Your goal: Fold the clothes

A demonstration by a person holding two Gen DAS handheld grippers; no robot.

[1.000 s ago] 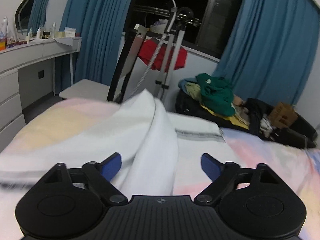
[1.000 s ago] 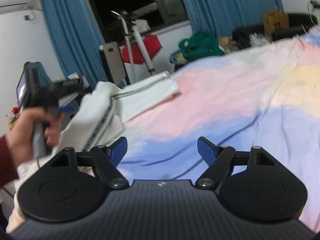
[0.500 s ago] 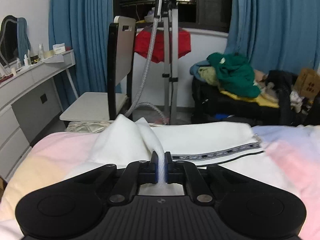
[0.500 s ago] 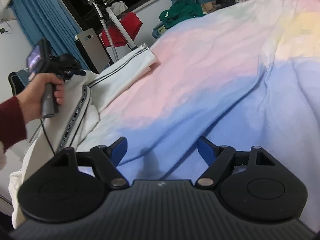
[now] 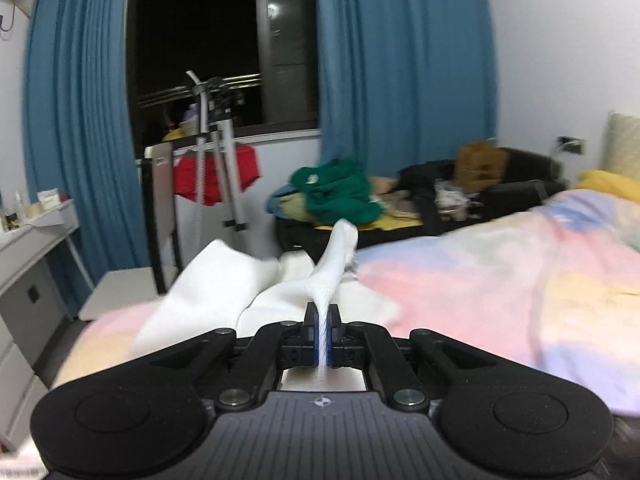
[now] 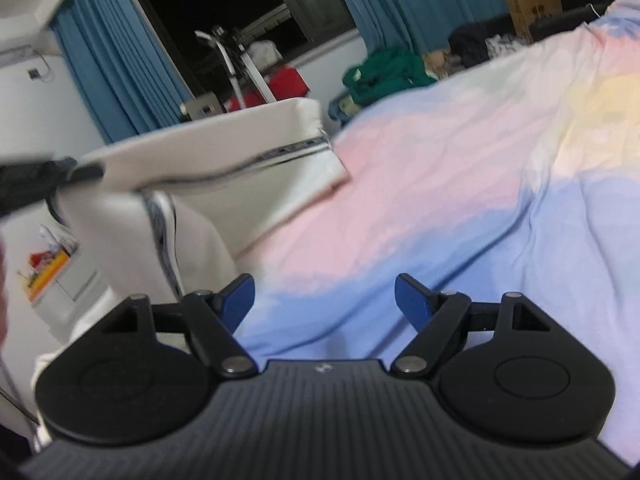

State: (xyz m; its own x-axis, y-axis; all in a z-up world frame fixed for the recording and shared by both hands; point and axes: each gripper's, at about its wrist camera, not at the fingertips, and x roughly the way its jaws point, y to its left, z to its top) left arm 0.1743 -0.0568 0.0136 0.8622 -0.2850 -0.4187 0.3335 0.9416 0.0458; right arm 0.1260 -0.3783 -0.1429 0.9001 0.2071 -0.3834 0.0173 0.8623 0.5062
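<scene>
A white garment (image 5: 224, 280) with a black patterned stripe lies at the left end of the pastel bed cover (image 5: 500, 280). My left gripper (image 5: 322, 334) is shut on a fold of the white garment and holds it lifted off the bed. In the right wrist view the garment (image 6: 224, 160) is stretched in the air at the left, its stripe visible, with the left gripper (image 6: 60, 174) blurred at its edge. My right gripper (image 6: 324, 300) is open and empty above the blue part of the cover (image 6: 460, 220).
A chair (image 5: 156, 208) and a steamer stand (image 5: 212, 168) with a red cloth stand beyond the bed's end. A pile of green and yellow clothes (image 5: 336, 196) lies on a dark sofa. A white dresser (image 5: 28, 264) is at the left. Blue curtains hang behind.
My left gripper closed on the white garment and has lifted and swung it to the right. My right gripper stayed open and shifted a little over the bed.
</scene>
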